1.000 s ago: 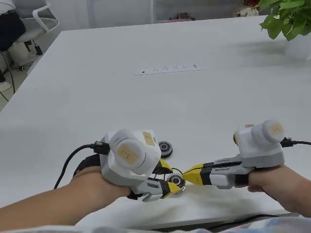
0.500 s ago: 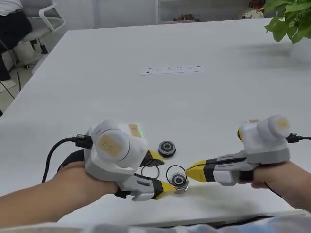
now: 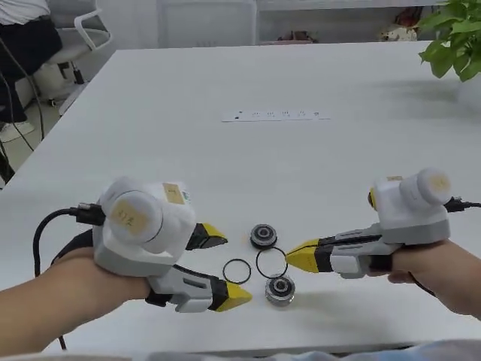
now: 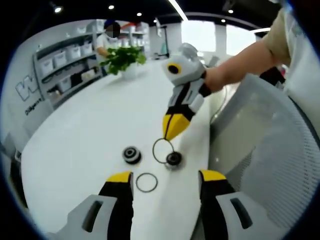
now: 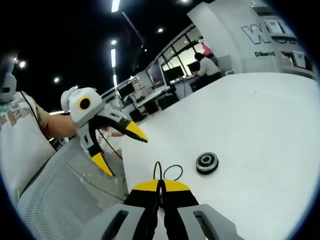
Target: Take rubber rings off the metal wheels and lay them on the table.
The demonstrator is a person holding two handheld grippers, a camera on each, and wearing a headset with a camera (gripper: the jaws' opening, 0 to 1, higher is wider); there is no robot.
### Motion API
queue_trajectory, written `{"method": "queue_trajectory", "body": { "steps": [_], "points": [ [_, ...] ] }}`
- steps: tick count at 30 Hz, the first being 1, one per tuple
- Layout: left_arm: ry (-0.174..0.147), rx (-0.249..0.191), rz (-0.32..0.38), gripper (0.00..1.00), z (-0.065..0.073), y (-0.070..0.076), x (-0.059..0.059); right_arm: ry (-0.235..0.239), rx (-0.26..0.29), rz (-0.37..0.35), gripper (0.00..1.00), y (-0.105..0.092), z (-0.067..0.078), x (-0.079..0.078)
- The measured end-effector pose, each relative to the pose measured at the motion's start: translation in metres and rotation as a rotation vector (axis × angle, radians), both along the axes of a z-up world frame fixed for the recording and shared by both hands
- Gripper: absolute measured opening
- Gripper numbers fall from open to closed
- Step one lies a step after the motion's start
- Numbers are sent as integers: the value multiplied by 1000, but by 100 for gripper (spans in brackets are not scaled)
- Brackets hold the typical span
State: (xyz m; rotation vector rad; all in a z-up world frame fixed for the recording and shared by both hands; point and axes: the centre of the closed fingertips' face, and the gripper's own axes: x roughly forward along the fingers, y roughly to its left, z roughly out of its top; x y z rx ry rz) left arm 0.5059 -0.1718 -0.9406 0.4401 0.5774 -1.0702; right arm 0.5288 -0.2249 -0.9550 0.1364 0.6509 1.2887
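Nearest me, the near wheel (image 3: 279,289) sat on the white table (image 3: 150,135), close to its front edge, looking bare and silvery. Just left of it, my left gripper (image 3: 227,266) pointed right with its jaws spread wide, holding nothing. The loose ring (image 3: 237,271) lay flat on the table just off its yellow tips. My right gripper (image 3: 301,256) pointed left, roughly level, jaws pressed together on the rim of the held ring (image 3: 271,262). That ring sat between the two wheels, and I could not tell whether it touched the table. Beyond it stood the far wheel (image 3: 264,235), dark around its rim. I counted two wheels and two rings. A power strip (image 3: 274,115) lay farther back, and a plant (image 3: 455,37) stood at the far right.
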Motion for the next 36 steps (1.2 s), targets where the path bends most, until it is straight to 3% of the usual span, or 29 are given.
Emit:
{"method": "queue_trajectory", "body": {
  "steps": [9, 17, 26, 36],
  "points": [
    [-5, 0, 53, 64, 5, 20, 0, -17, -1, 21, 0, 14, 10, 9],
    [-10, -22, 100, 68, 13, 33, 3, -20, 8, 26, 0, 23, 16, 15],
    [-15, -39, 144, 73, 18, 45, 6, -13, 4, 36, 0, 32, 14, 20],
    [-9, -46, 188, 78, 19, 57, 5, 23, -21, 40, 0, 42, -1, 25]
  ]
}}
